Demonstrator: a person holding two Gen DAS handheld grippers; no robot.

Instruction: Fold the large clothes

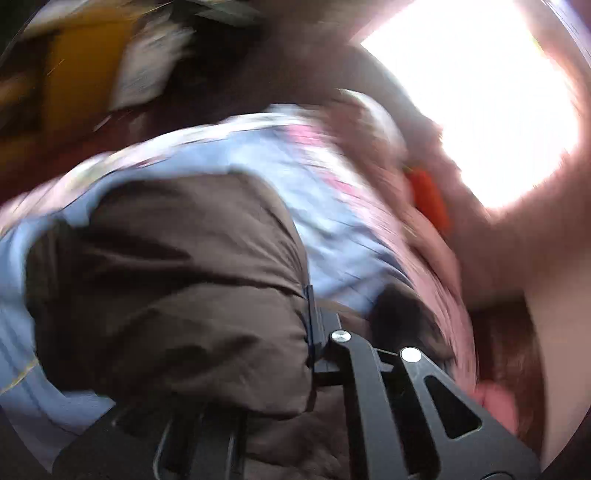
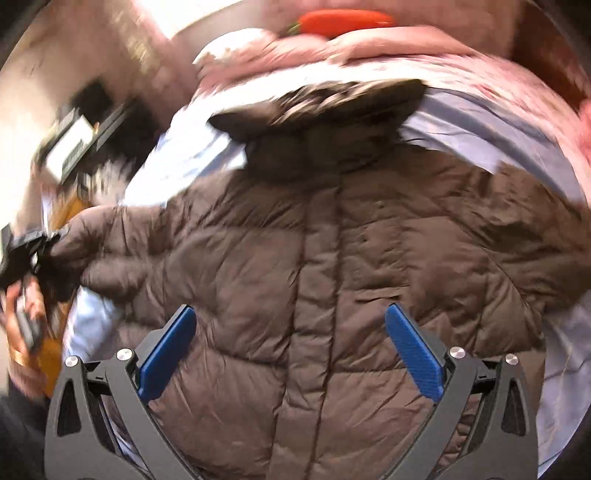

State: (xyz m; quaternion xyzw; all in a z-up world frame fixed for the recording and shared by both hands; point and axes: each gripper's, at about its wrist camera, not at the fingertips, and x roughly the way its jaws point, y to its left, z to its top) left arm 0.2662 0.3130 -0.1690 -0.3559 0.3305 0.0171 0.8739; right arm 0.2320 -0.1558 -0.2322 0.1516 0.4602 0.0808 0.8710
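A brown quilted puffer jacket [image 2: 332, 266] with a dark fur collar [image 2: 321, 103] lies front up on a light blue bed sheet [image 2: 517, 129]. My right gripper [image 2: 291, 347] is open above the jacket's lower front, its blue pads [image 2: 413, 354] apart and empty. My left gripper [image 2: 40, 240] shows at the far left of the right wrist view, shut on the jacket's sleeve end. In the left wrist view the sleeve [image 1: 177, 280] bulges over the left gripper [image 1: 314, 332] and hides its fingertips.
A pink quilt [image 2: 369, 59] is bunched at the head of the bed with an orange-red object [image 2: 343, 20] on it. A bright window [image 1: 480, 103] glares. Blurred furniture and a yellow-orange item [image 1: 77, 74] stand beside the bed.
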